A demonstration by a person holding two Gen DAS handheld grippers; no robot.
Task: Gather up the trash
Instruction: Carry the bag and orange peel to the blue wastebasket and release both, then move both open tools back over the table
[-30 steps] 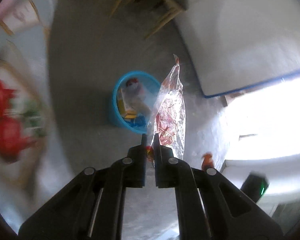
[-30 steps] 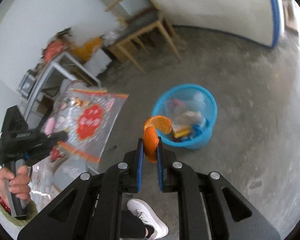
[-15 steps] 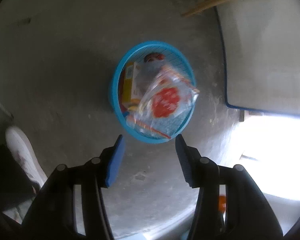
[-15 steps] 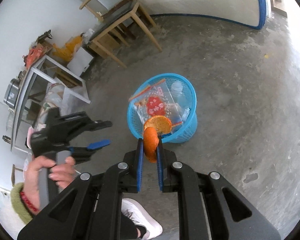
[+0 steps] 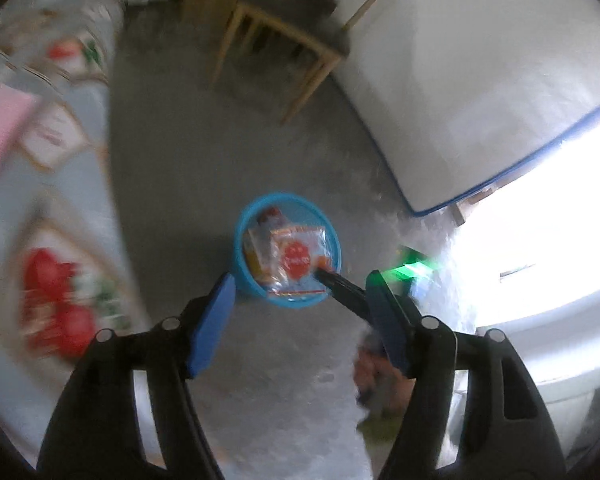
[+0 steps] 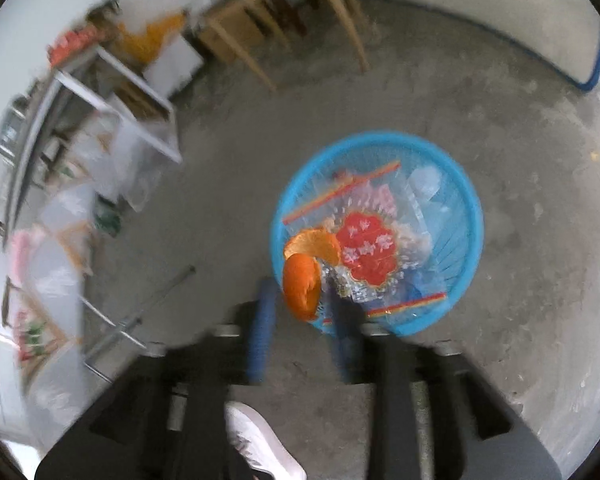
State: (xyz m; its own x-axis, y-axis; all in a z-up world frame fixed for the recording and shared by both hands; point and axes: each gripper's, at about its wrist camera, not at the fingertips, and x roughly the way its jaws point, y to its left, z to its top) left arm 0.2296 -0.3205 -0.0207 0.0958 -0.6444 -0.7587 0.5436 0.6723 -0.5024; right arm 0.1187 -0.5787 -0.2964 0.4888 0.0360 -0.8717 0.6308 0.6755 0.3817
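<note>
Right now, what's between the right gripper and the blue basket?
Only the orange peel, in the gap of the open right gripper, overlapping the blue basket at its near rim; right wrist view.

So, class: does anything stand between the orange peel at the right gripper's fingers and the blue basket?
Nothing visible does. The orange peel sits over the near rim of the round blue plastic basket, above the clear red-labelled bag.

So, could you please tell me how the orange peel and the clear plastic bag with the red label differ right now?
The curled orange peel sits between the right claw fingers above the basket edge; the clear plastic bag with the red label lies flat inside. The peel is small and opaque; the bag is wide and see-through. Both are over the blue mesh basket.
</note>
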